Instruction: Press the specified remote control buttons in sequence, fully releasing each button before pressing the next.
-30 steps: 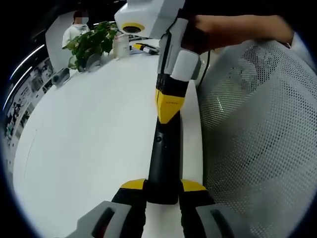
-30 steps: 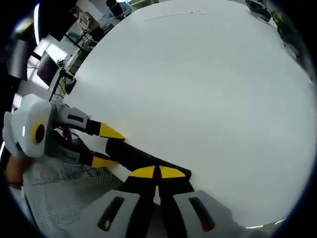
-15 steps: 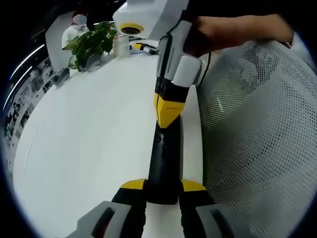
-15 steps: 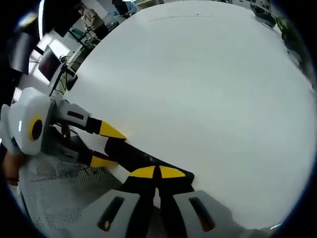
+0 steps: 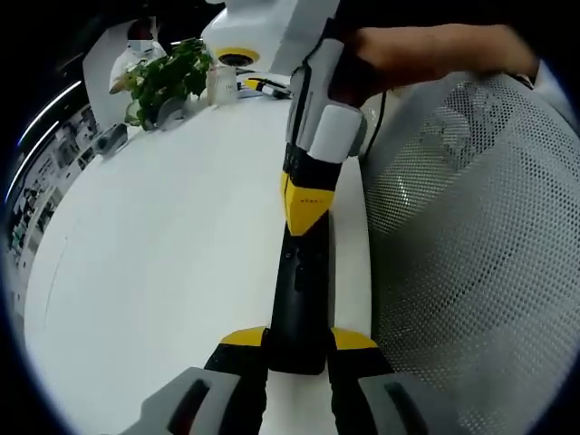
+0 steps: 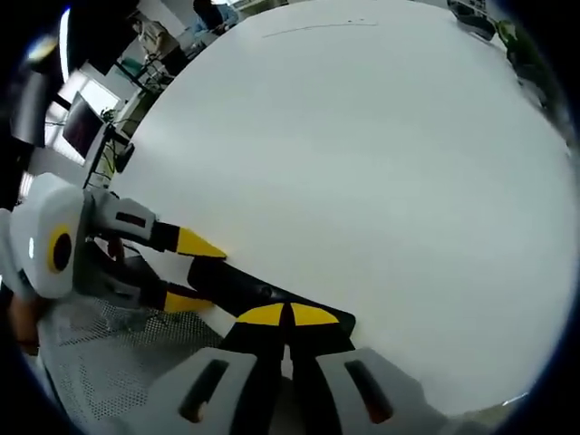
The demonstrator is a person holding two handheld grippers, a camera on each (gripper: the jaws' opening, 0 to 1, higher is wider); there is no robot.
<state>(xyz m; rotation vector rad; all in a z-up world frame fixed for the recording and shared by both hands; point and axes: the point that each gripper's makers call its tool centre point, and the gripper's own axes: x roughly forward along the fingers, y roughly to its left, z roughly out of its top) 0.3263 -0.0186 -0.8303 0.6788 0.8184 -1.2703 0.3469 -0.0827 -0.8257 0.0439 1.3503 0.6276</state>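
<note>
**Remote clamped at one end, pressed at the other**

The left hand-held gripper point(image 5: 297, 355) has its yellow-tipped jaws closed on the near end of the black remote control point(image 5: 299, 294), which lies along the edge of the white surface point(image 5: 172, 263). The right hand-held gripper point(image 5: 308, 204), its jaws drawn together with no gap, sets its tips on the remote's far end. A potted plant point(image 5: 168, 77) stands far back.

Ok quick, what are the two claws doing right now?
Left claw: shut on the near end of the black remote, holding it on the white table.
Right claw: shut, tips together, pressing down on the remote's top.
</note>
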